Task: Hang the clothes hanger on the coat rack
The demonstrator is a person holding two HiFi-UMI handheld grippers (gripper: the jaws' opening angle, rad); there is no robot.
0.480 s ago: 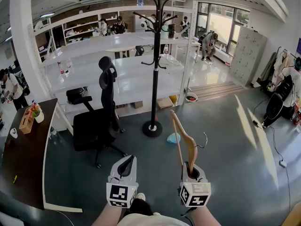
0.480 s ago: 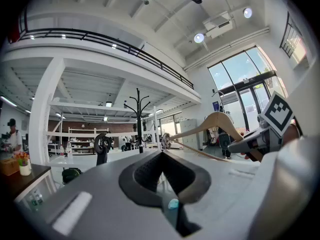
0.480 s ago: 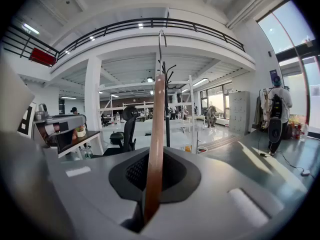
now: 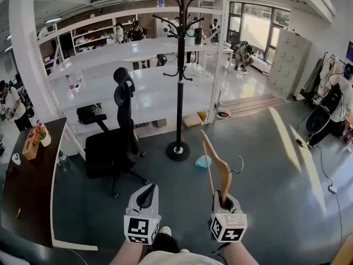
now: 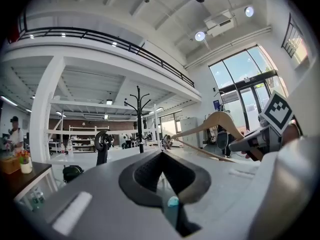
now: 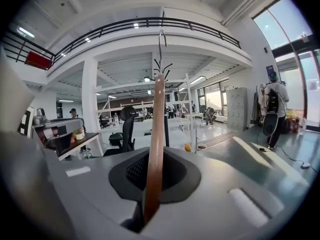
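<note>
Clothes hanger [image 4: 222, 173] unmoved in right gripper [image 4: 224, 201]; coat rack [image 4: 180, 81] drifted left.

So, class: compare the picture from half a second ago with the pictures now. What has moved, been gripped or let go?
Nothing visibly changed apart from a slight tilt of the head view. The right gripper is still shut on the hanger, the left gripper is still shut and empty, and the rack stands where it was.
</note>
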